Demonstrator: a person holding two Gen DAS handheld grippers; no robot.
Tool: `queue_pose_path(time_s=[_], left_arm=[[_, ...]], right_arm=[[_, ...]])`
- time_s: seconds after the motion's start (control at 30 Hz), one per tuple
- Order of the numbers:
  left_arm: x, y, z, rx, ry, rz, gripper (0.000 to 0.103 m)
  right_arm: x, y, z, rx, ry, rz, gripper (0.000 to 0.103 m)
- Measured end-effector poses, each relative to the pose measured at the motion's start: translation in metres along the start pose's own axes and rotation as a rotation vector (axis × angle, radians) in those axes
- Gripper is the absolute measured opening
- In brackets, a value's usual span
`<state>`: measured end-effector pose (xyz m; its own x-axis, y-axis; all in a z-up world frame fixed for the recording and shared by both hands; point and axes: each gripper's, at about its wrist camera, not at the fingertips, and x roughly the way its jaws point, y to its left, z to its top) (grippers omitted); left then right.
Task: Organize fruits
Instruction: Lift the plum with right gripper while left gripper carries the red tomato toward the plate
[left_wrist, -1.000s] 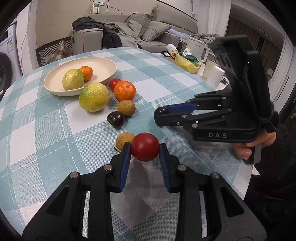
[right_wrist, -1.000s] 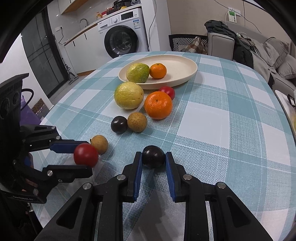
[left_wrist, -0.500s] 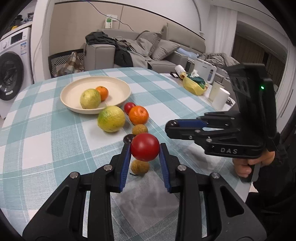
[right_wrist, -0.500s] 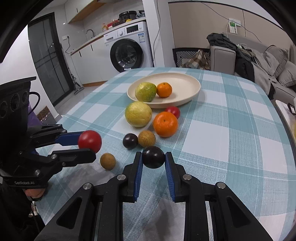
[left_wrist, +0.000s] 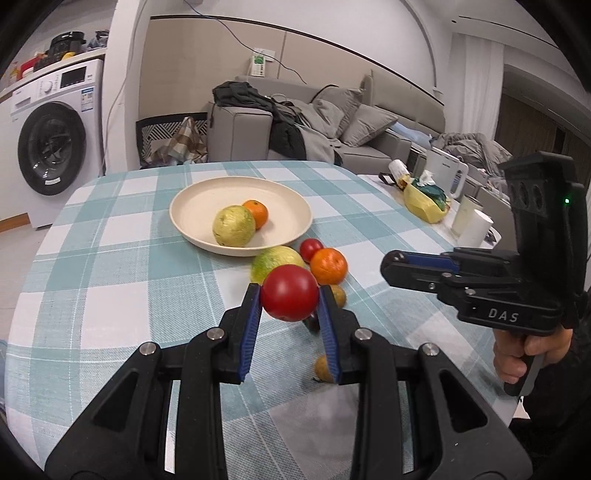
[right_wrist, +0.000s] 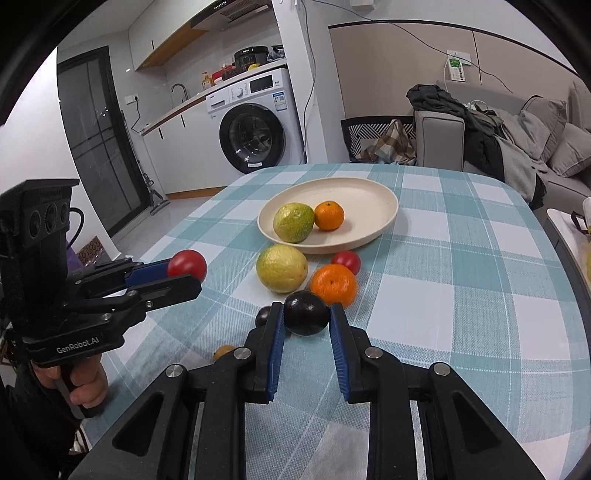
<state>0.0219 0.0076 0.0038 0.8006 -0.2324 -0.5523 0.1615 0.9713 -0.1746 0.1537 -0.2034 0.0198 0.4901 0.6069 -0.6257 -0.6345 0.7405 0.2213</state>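
Both grippers now ride higher above the teal-and-white checked tablecloth than a second ago, with the cream round plate nearer the middle of each view. The left gripper stays clamped on a round red tomato-like fruit. The right gripper stays clamped on a dark purple round fruit, both fruits held clear above the loose fruit beside the plate.

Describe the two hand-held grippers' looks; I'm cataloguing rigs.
Both are matte black plastic with blue ribbed finger pads and silver pivot screws. The left hand-held gripper reads "GenRobot.AI"; the right hand-held gripper reads "DAS" and shows a green light. Bare hands grip both handles.
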Motion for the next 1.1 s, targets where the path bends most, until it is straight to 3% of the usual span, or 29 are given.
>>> queue_pose_path(time_s=[0.47,1.1], left_arm=[[0.009,0.028,0.039,-0.033,-0.048,0.068,0.028],[0.080,0.054,0.060,-0.052,0.018,0.106,0.028]], right_arm=[[-0.006,-0.007,0.046,0.033,-0.067,-0.022,0.025],[0.037,-0.026,0.073,0.113,-0.070,-0.021,0.025]])
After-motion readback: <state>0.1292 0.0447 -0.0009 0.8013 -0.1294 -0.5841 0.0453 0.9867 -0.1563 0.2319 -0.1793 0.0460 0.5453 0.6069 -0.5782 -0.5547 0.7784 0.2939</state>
